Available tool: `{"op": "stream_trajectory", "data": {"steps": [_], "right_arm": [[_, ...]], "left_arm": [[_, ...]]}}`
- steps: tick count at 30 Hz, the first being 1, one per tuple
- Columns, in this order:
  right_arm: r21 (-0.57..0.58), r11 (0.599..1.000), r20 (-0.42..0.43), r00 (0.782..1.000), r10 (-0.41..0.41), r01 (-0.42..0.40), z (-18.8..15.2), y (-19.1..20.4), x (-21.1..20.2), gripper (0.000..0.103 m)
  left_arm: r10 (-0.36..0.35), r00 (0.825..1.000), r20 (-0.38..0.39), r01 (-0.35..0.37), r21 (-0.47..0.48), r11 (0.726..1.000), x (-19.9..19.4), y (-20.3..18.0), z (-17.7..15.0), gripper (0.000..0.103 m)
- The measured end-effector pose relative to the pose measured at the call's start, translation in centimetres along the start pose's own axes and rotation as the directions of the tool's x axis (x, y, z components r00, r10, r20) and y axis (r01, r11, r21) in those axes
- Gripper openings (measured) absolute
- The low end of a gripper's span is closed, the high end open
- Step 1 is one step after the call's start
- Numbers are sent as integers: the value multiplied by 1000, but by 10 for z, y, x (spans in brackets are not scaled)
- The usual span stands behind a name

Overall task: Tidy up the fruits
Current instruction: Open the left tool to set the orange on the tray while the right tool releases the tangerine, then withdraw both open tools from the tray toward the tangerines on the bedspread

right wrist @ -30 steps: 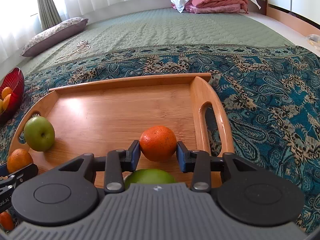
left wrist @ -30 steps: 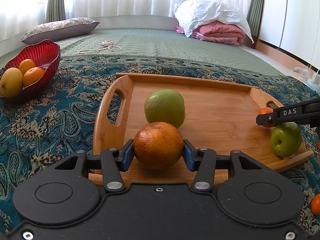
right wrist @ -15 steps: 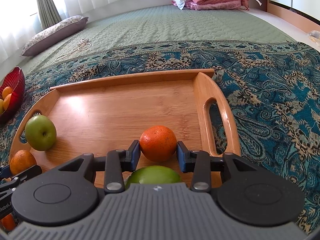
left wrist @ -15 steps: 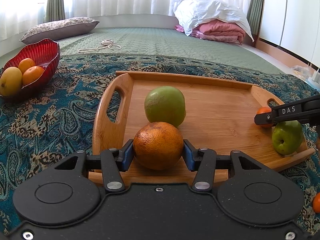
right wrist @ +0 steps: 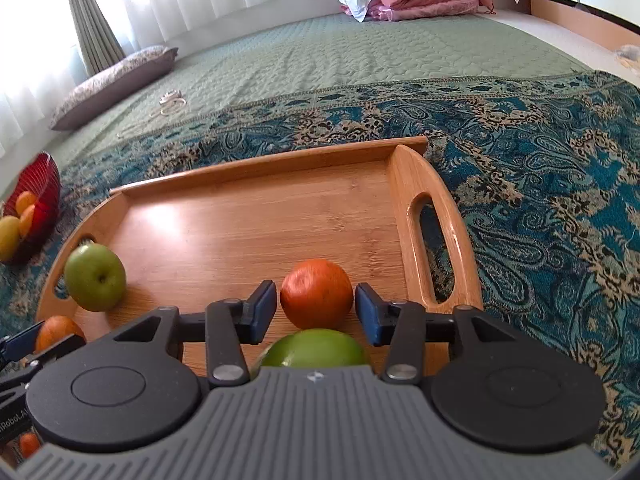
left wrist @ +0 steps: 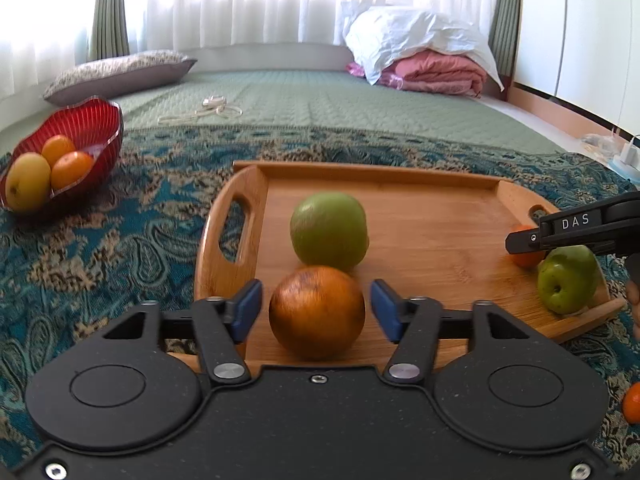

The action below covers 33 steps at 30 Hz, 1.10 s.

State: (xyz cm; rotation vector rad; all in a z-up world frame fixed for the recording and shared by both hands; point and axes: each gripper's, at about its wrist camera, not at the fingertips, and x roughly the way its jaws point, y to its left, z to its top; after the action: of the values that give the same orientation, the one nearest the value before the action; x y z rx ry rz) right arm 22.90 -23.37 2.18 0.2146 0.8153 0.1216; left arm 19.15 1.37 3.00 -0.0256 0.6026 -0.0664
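Observation:
A wooden tray (left wrist: 432,220) lies on a patterned blue cloth. My left gripper (left wrist: 317,309) is open; a large orange (left wrist: 317,314) sits on the tray between its fingers, with small gaps on both sides. A big green fruit (left wrist: 329,235) sits just behind it. My right gripper (right wrist: 316,307) is open around a small orange (right wrist: 317,293) on the tray (right wrist: 248,224), near its right handle. A green apple (right wrist: 95,277) sits at the tray's left end, also seen in the left wrist view (left wrist: 568,285). Another green fruit (right wrist: 316,353) lies just under the right gripper.
A red bowl (left wrist: 86,136) with a yellow fruit and oranges stands at the left on the cloth. A small orange (left wrist: 633,402) lies on the cloth at right. A pillow (left wrist: 120,76), folded bedding (left wrist: 432,68) and a cord (left wrist: 212,106) lie further back on the bed.
Both grippers have opened: the left fingers let go of the large orange, the right fingers let go of the small orange. Both oranges now rest on the tray.

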Motion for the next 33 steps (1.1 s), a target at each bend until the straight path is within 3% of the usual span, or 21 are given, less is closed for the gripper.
{"op": "stream_trajectory", "data": {"steps": [6, 12, 19, 33], "right_arm": [[-18, 1000, 61, 998, 18, -17, -7, -2, -22, 78], [-60, 997, 130, 990, 46, -38, -25, -1, -51, 89], [-110, 993, 170, 984, 56, -37, -51, 2, -75, 90], [-276, 960, 234, 972, 28, 39, -105, 21, -96, 97]], "left_arm": [[-12, 999, 42, 11, 14, 1000, -22, 1, -1, 81], [-16, 996, 84, 14, 29, 999, -48, 5, -11, 91], [-5, 995, 96, 1, 44, 999, -69, 10, -29, 94], [12, 997, 72, -11, -16, 1000, -73, 25, -65, 97]]}}
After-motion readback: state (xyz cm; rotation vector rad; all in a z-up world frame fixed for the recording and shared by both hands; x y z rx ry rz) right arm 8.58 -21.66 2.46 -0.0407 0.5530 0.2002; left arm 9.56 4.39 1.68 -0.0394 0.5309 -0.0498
